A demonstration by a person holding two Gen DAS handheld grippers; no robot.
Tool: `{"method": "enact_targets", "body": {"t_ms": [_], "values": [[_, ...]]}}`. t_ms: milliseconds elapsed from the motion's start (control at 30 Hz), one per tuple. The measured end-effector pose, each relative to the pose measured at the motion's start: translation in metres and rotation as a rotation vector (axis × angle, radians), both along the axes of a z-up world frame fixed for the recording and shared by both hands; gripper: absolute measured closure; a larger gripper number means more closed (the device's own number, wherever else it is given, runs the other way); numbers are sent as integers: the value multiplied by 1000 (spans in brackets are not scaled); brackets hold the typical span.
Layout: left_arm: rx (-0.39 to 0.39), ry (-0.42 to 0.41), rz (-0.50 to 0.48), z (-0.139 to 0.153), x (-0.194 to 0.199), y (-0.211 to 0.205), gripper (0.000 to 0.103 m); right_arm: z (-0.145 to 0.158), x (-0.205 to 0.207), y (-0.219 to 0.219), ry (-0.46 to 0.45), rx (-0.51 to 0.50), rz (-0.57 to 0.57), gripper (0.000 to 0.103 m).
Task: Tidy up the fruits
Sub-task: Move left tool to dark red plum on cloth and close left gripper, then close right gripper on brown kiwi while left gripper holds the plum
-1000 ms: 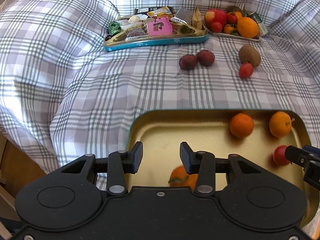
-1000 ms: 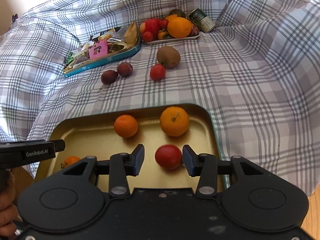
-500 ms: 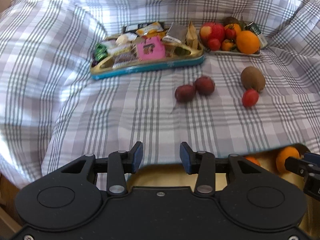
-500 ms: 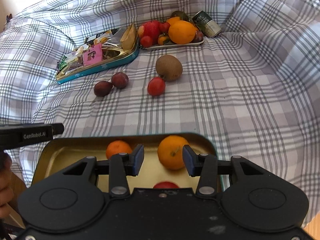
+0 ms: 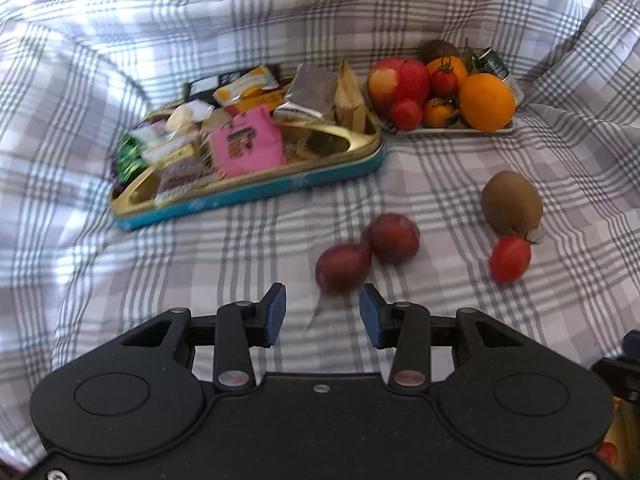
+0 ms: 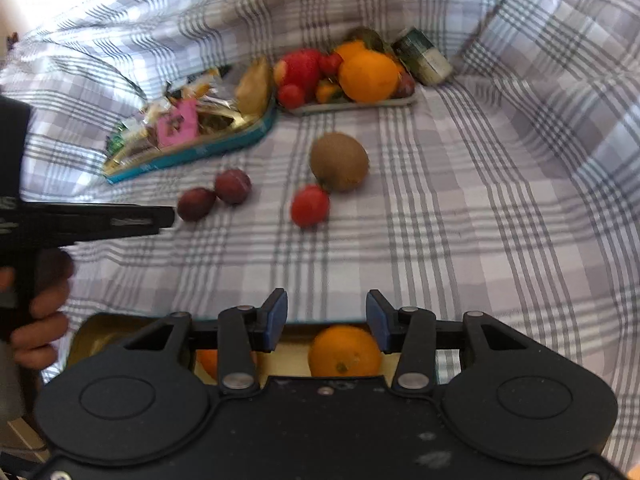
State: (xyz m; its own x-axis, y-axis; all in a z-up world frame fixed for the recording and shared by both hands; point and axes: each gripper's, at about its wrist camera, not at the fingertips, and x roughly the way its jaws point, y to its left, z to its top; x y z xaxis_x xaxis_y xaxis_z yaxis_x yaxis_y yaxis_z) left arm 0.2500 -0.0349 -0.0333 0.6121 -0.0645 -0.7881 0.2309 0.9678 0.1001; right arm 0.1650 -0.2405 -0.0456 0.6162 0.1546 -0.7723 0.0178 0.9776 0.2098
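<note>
Plaid bedding, near plum just beyond released, empty left tongs.

**Checked bedspread, fruit scattered across it**

A grey-and-white checked bedspread carries everything. Lying straight on it: two dark plums touching each other, a kiwi with a small tomato just beside it, a teal snack tin, a pale fruit tray, and nearest, a gold tin.

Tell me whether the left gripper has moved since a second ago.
Yes. The left gripper left the gold tray and advanced across the checked cloth toward the two plums.
</note>
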Motion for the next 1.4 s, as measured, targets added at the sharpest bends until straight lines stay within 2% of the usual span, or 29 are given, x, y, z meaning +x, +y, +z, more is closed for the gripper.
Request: {"method": "enact_targets", "body": {"t_ms": [167, 367, 600, 800, 900, 1000, 1400], "values": [[8, -11, -31, -7, 12, -5, 52, 6, 9, -1, -33, -7, 6, 56], [-4, 2, -47, -18, 23, -6, 52, 3, 16, -4, -27, -5, 4, 56], [26, 4, -73, -30, 29, -13, 51, -2, 23, -6, -17, -10, 8, 56], [2, 31, -44, -37, 41, -10, 51, 0, 29, -5, -24, -29, 17, 56], [-32, 44, -34, -36, 44, -6, 57, 0, 35, -3, -28, -48, 25, 56], [-57, 63, -13, -35, 45, -1, 57, 0, 41, -2, -31, -65, 30, 55], [-82, 90, 92, -34, 38, 26, 57, 1, 86, -1, -53, -120, 19, 48]]}}
